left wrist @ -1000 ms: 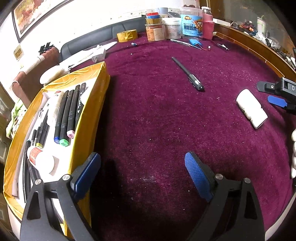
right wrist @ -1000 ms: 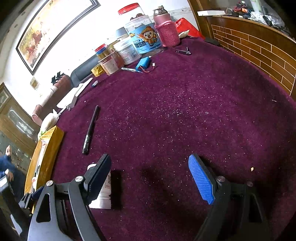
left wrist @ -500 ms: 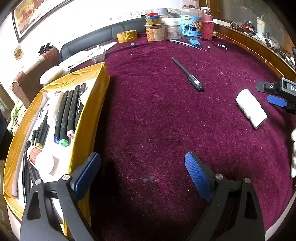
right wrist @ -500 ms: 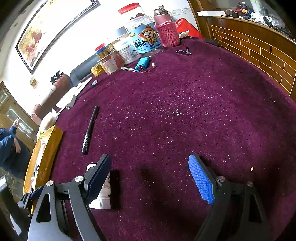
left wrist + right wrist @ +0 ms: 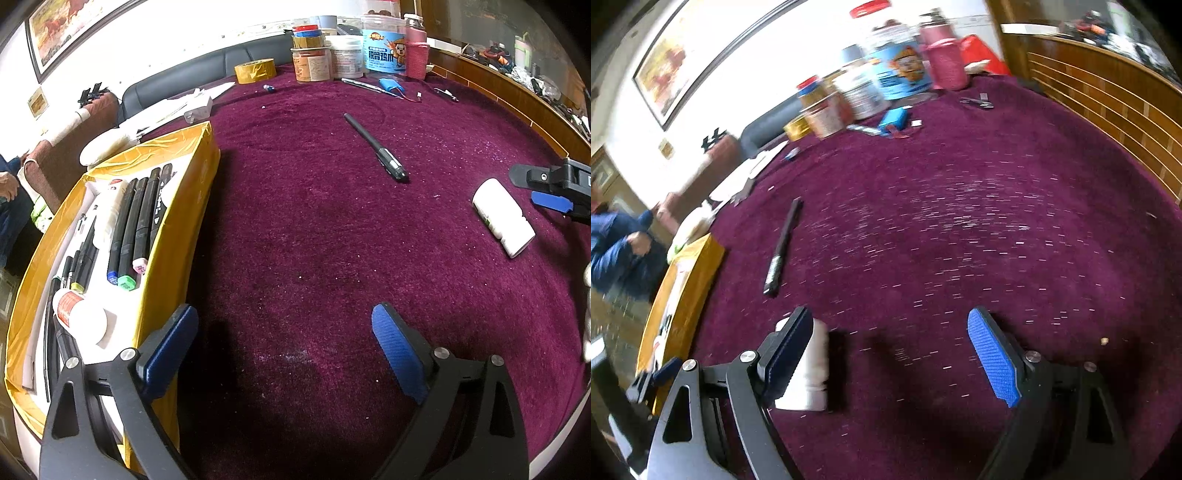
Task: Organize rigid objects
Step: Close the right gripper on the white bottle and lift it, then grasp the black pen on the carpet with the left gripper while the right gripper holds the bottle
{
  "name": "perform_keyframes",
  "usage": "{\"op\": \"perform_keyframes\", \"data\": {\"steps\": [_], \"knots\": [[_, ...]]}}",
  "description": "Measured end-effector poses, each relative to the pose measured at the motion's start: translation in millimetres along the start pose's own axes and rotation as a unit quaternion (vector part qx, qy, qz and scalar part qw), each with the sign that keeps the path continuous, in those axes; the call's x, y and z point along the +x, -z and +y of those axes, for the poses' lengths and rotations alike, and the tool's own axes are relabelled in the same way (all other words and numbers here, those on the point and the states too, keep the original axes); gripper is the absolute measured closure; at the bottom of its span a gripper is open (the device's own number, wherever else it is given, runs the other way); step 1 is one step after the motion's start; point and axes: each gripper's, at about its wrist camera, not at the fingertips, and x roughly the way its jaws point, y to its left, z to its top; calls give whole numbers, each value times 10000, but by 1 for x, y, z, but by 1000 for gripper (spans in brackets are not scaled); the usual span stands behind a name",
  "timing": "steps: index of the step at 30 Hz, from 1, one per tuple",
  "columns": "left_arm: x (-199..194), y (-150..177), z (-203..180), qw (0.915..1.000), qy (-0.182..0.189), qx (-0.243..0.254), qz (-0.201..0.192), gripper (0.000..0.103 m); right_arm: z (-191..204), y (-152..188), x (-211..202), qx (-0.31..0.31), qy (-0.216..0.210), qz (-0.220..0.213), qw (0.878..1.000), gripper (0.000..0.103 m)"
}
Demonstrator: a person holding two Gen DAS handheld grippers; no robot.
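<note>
A white bottle [image 5: 503, 216] lies on its side on the purple cloth at the right; in the right wrist view the bottle [image 5: 812, 369] lies just inside my left finger. A black pen [image 5: 376, 148] lies mid-table and also shows in the right wrist view [image 5: 781, 248]. A yellow box [image 5: 177, 236] at the left holds markers [image 5: 138, 221], pens and a white tube [image 5: 79, 315]. My left gripper [image 5: 284, 345] is open and empty beside the box. My right gripper [image 5: 890, 350] is open, its fingers [image 5: 546, 201] right of the bottle.
Jars, a blue-labelled tub [image 5: 382, 55], a pink flask [image 5: 416, 51] and a tape roll [image 5: 255, 70] stand at the table's far edge. A blue item with wires [image 5: 391, 85] and small tools lie near them. A wooden rail [image 5: 1108, 107] bounds the right side.
The right gripper has swung left and the view is blurred; the white bottle now sits further inside the jaws. The left gripper has not moved.
</note>
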Motion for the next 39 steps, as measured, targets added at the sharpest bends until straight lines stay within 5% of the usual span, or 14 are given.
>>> {"op": "perform_keyframes", "data": {"steps": [5,10,13,15,16,21,25,30,35,39], "knots": [[0,0,-1,10000,-52,-22,2,6,36,6,7,-587,-300,330,9973,21],[1,-1,-1,10000,-31,-67,62,6,73,18,25,-1385,-42,676,9880,22],[0,1,-2,9999,-84,-119,5,5,80,22,32,-1691,357,671,9827,44],[-1,2,-3,9999,-110,-122,-11,5,81,21,33,-1852,575,638,9789,69],[0,1,-3,9999,-114,-108,1,5,79,19,33,-1864,641,637,9783,71],[1,-2,-2,9997,-4,-151,177,5,54,1,33,-1495,901,452,9836,72],[-7,-11,-4,9951,859,-274,412,5,35,-8,33,-1093,540,139,9924,72],[-16,-38,-14,9957,907,-142,150,6,17,-15,31,-594,-41,70,9982,72],[7,-67,-7,9901,1228,-498,462,6,5,-20,33,-303,-379,61,9988,72],[21,-80,-12,9922,1053,-468,479,6,1,-19,33,-177,-531,44,9984,72]]}}
